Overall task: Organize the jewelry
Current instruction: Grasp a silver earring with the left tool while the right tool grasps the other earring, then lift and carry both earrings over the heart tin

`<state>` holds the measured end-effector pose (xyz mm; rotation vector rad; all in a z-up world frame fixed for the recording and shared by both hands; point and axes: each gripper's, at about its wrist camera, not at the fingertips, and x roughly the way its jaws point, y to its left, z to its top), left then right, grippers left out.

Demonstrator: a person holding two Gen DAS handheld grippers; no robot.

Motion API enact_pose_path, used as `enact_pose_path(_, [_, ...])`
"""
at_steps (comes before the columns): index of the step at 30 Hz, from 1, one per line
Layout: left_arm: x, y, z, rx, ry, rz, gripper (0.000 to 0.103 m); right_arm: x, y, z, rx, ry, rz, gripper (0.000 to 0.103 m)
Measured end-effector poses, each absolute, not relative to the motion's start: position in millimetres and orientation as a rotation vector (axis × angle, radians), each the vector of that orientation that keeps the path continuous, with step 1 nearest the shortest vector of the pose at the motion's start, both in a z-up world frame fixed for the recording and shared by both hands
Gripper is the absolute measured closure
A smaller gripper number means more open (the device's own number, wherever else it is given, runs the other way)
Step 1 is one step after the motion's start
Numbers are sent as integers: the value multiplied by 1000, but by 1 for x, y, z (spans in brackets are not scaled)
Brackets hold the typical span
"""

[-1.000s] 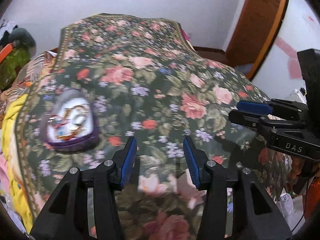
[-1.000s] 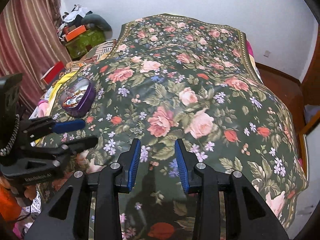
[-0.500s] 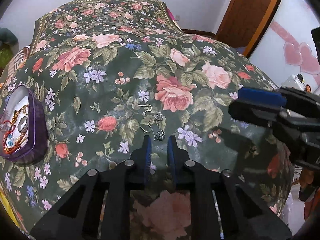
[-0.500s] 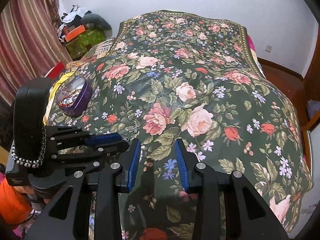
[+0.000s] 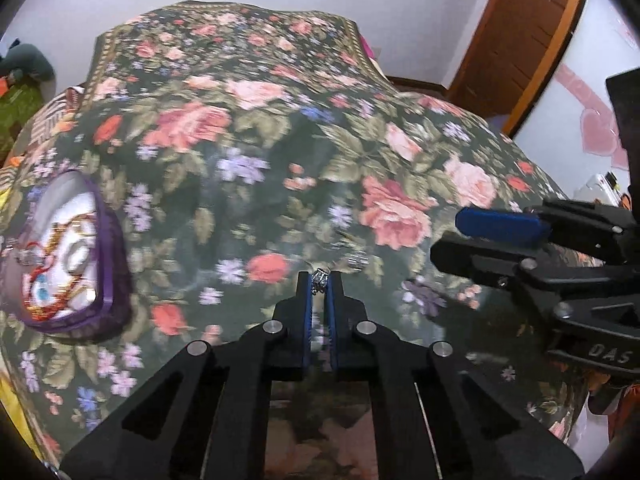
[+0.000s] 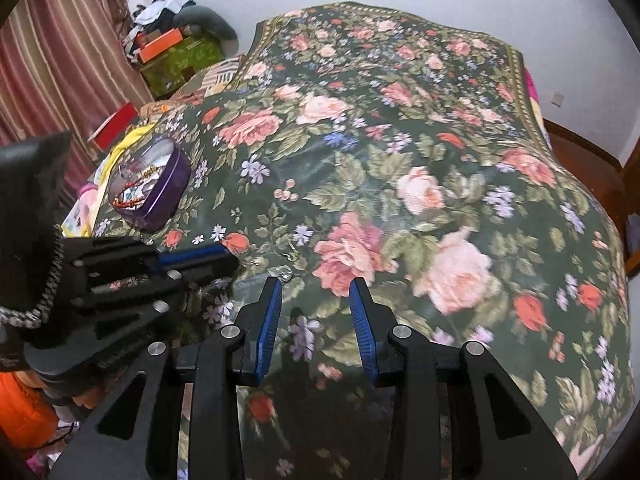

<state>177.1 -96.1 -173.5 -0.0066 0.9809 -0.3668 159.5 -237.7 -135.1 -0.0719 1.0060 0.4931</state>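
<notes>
On the floral bedspread (image 5: 248, 128), my left gripper (image 5: 320, 280) points down, its jaws closing tight on a small silver earring (image 5: 320, 277) pinched between the blue pad tips. A second silver earring (image 5: 357, 260) lies on the cloth just right of it, also seen as a silver earring (image 6: 285, 272) beside my right gripper's left fingertip. My right gripper (image 6: 316, 286) hovers open over the cloth with nothing between its pads. A purple tin (image 5: 110, 280) with beaded jewelry inside sits at the left; in the right wrist view this tin (image 6: 170, 196) is at the upper left.
In the right wrist view the left gripper (image 6: 200, 258) reaches in from the left, close to my right gripper. A striped curtain (image 6: 60, 60) and piled boxes (image 6: 176, 52) stand beyond the bed's left side. A wooden door (image 5: 520, 32) is at the right.
The left gripper's jaws went from wide apart to shut on the silver earring while it dropped toward the bedspread. The right gripper drifted nearer the earrings, its opening unchanged.
</notes>
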Motion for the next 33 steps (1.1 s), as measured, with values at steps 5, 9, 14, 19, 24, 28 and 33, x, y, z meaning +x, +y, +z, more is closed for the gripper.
enact_pose_path(5, [179,-72,-166,-35,955,-325,97,166,-220,-147,-91,1045,527,71])
enact_pose_path(9, [180,-59,-164,-50,947,-312,97,171,-210,-156,-100,1074,539,76])
enact_pose_path(14, [176,-55,-166,-55,949,-311,98,171,-206,-159,-124,1078,543,91])
enact_pose_path(19, [174,-58,-164,-60,943,-315,97,169,-204,-157,-133,1068,541,91])
enact_pose_path(24, [169,-57,-148,-58,910,-313,97,164,-206,-142,-123,1022,535,91])
enact_pose_path(28, [164,-50,-129,-62,868,-302,97,160,-204,-121,-119,968,541,91])
enact_pose_path(33, [153,-35,-103,-80,803,-282,97,155,-198,-90,-106,883,556,91])
